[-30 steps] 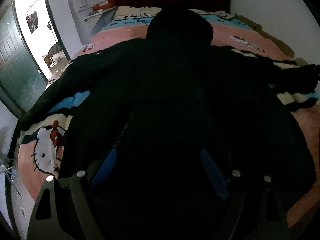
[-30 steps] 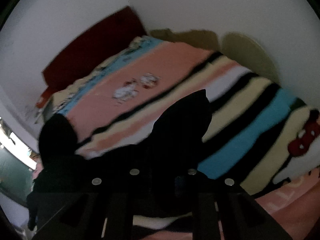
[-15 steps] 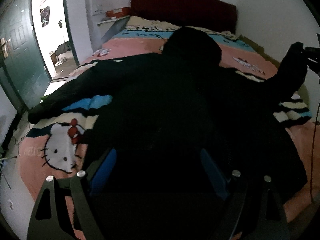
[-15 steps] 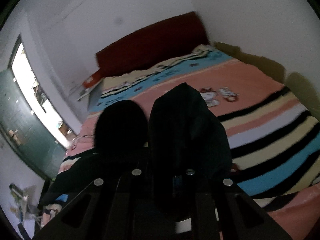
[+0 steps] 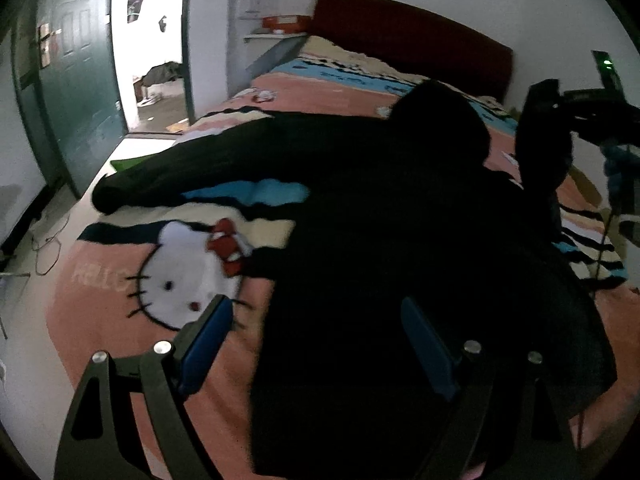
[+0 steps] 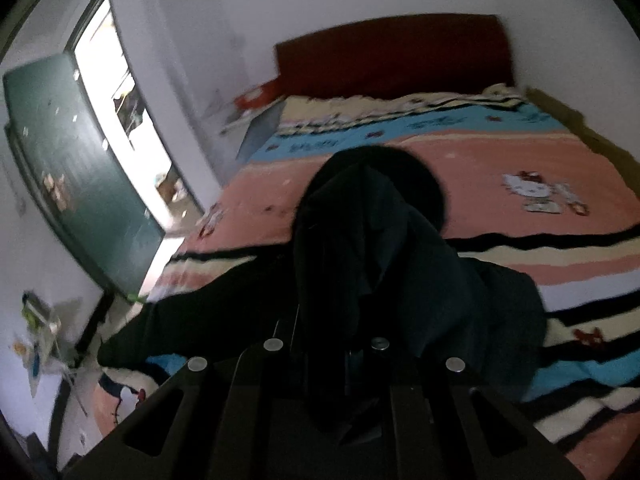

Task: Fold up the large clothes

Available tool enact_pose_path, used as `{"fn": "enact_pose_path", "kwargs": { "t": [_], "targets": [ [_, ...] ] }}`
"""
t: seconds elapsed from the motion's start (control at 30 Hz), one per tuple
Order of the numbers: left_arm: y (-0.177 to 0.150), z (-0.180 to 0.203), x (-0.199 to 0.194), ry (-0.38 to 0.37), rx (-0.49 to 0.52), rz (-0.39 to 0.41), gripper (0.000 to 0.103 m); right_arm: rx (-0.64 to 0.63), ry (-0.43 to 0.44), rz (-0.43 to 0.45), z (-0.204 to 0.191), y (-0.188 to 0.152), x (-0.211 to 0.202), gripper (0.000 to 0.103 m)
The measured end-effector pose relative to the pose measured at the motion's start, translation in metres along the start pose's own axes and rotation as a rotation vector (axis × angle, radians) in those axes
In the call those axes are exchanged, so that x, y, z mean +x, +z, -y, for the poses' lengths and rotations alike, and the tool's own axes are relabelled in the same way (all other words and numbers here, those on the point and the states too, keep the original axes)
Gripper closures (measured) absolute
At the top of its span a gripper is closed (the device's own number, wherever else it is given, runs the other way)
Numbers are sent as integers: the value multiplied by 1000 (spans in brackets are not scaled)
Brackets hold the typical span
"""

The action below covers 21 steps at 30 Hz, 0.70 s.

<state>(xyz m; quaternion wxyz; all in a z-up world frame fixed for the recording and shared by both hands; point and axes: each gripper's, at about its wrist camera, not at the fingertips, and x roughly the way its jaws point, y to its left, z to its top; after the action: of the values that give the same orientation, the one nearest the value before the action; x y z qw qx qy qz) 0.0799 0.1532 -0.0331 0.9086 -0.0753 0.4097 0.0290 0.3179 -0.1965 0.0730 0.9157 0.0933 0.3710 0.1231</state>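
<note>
A small room with white walls holds a bed (image 5: 132, 304) with a dark red headboard (image 6: 392, 56) and a pink, blue and cream striped cat-picture blanket (image 6: 500, 160); a green door (image 5: 76, 76) stands open near the bed's left edge. One big black hooded coat of soft cloth (image 5: 380, 240) lies spread flat across the middle of the bed, its hood toward the headboard. It has two sleeves: one sleeve (image 5: 192, 172) reaches out to the bed's left edge, the other sleeve (image 6: 360, 248) is lifted up. The right gripper (image 6: 356, 360) is pinched tight on that lifted sleeve's end. The left gripper (image 5: 316, 344) has its two blue pads wide apart and holds nothing, hanging over the coat's bottom part near the bed's foot edge. The coat looks soft and floppy, a bit heavy, and not breakable. It will sag and slide, so good places to grab seem to be the sleeve ends and the bottom corners.
</note>
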Motion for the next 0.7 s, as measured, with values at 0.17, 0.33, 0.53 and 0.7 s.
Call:
{"fn": "enact_pose_path", "kwargs": {
  "t": [0.17,0.33,0.53,0.7],
  "targets": [
    [-2,-34,10,39,-34,-8,17,-74,-8,-90,-58,-20,70,91],
    [-6,-61,17,79,-71,-19,17,-124,-45,-176,-89,-48,133,91],
    [-9,-78,30,115,-101,-48,17,-154,-103,-247,-97,-77,180,90],
    [-1,-73,31,125,-93,-40,17,-165,-73,-261,-99,-83,184,64]
  ]
}}
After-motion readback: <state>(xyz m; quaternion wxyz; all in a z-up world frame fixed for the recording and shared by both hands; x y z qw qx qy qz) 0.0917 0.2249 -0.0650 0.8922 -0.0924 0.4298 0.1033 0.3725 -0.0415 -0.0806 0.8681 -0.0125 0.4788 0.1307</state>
